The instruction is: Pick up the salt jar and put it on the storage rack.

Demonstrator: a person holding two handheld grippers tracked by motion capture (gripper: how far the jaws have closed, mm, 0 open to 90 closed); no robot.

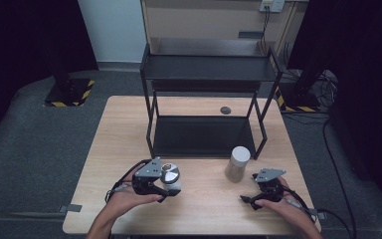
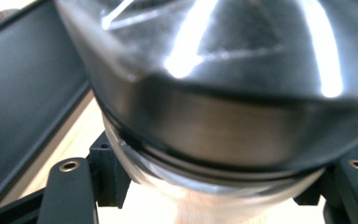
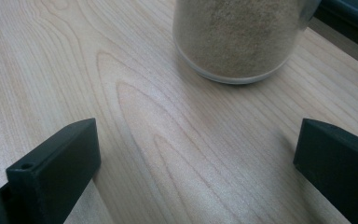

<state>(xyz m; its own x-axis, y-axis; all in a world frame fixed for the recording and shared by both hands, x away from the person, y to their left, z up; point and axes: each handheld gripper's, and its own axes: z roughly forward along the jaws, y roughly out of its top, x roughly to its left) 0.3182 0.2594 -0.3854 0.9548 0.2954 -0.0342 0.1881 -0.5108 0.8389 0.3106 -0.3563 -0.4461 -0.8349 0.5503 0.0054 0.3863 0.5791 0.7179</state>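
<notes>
- The left tool (image 1: 165, 185) is clamped on a metal-lidded jar (image 1: 170, 175), seemingly just above the desk (image 1: 204, 209).
- The right tool (image 1: 258, 191) rests with its jaws apart, near the sand jar (image 1: 237, 164).

A silver-lidded jar (image 2: 223, 93), blurred and cut off by the top edge in the left gripper view, hides its own contents. The sand-coloured jar (image 3: 237, 37) loses its top in the right gripper view.
</notes>
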